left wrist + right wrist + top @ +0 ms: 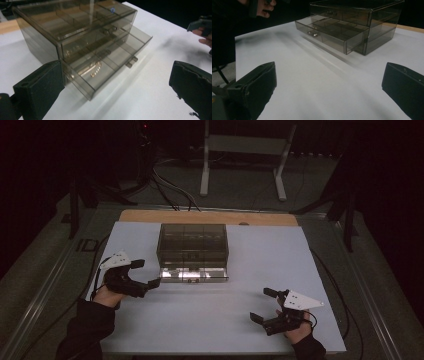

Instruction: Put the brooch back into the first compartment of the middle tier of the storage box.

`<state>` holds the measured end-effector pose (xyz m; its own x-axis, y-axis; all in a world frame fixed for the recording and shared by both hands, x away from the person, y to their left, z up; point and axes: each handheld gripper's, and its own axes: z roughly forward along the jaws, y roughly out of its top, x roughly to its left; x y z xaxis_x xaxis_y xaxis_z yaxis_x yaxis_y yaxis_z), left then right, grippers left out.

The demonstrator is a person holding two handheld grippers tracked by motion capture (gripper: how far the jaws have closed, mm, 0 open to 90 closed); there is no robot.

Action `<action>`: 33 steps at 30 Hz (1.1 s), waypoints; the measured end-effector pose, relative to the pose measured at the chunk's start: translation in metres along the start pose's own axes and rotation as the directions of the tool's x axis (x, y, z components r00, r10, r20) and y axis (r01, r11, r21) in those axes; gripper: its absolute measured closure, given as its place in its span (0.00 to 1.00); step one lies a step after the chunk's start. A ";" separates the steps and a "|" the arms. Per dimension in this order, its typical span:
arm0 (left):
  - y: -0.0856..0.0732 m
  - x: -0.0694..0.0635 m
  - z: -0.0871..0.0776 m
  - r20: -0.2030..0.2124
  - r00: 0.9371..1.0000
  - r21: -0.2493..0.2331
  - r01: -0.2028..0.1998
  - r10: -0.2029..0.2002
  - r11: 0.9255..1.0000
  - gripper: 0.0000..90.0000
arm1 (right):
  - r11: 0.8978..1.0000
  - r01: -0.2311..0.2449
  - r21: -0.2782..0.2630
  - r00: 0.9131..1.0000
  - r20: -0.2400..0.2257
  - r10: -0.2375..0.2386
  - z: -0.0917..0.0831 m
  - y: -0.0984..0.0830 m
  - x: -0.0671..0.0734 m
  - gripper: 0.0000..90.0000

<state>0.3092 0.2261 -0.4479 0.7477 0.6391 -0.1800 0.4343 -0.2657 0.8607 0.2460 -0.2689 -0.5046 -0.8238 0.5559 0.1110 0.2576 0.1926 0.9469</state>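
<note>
Now the left gripper (pixel 145 274) is held wide open and empty beside the drawer (pixel 194 274) pulled out of the smoky organiser (pixel 192 244) near the desk's far edge; the right gripper (pixel 264 305), equally open, is kept near the front edge. If the drawer is pushed off-centre, the light box could be slid or the golden chain (pixel 93 70) jolted.

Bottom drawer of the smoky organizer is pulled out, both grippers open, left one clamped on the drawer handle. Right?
Not quite. The left gripper holds nothing: the left gripper view shows its jaws spread, clear of the handle. The bottom drawer is out, and the right gripper is open too.
</note>
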 end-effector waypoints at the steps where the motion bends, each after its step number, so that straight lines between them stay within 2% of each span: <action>1: -0.004 0.001 0.000 -0.003 1.000 -0.004 0.005 -0.005 1.000 0.00 | 1.000 -0.003 -0.002 1.000 0.000 0.003 0.000 0.000 0.000 0.00; 4: -0.012 0.001 0.000 0.002 1.000 -0.023 0.017 -0.017 1.000 0.00 | 1.000 -0.003 0.001 1.000 -0.001 0.003 0.000 0.000 0.000 0.00; 9: -0.025 -0.001 0.000 0.003 1.000 -0.016 0.027 -0.027 1.000 0.00 | 1.000 -0.005 0.001 1.000 -0.001 0.005 0.001 0.000 0.000 0.00; 15: -0.040 -0.005 -0.004 -0.017 0.999 -0.028 0.030 -0.030 0.999 0.00 | 1.000 -0.006 0.000 1.000 0.000 0.006 0.000 0.000 0.000 0.00; 20: -0.050 -0.009 -0.008 -0.054 0.998 -0.031 0.022 -0.023 0.999 0.00 | 1.000 -0.007 0.003 1.000 -0.001 0.007 0.000 0.000 0.000 0.00; 25: -0.061 -0.011 -0.011 -0.049 0.998 -0.043 0.041 -0.043 0.998 0.00 | 1.000 -0.008 0.002 1.000 -0.002 0.008 0.000 0.000 0.000 0.00; 33: -0.074 -0.016 -0.017 -0.064 0.997 -0.035 0.047 -0.049 0.998 0.00 | 1.000 -0.002 0.003 1.000 -0.002 0.002 0.000 0.000 0.000 0.00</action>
<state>0.2564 0.2481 -0.5006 0.6914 0.6966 -0.1914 0.4513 -0.2096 0.8674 0.2458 -0.2687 -0.5045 -0.8246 0.5543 0.1132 0.2603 0.1941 0.9458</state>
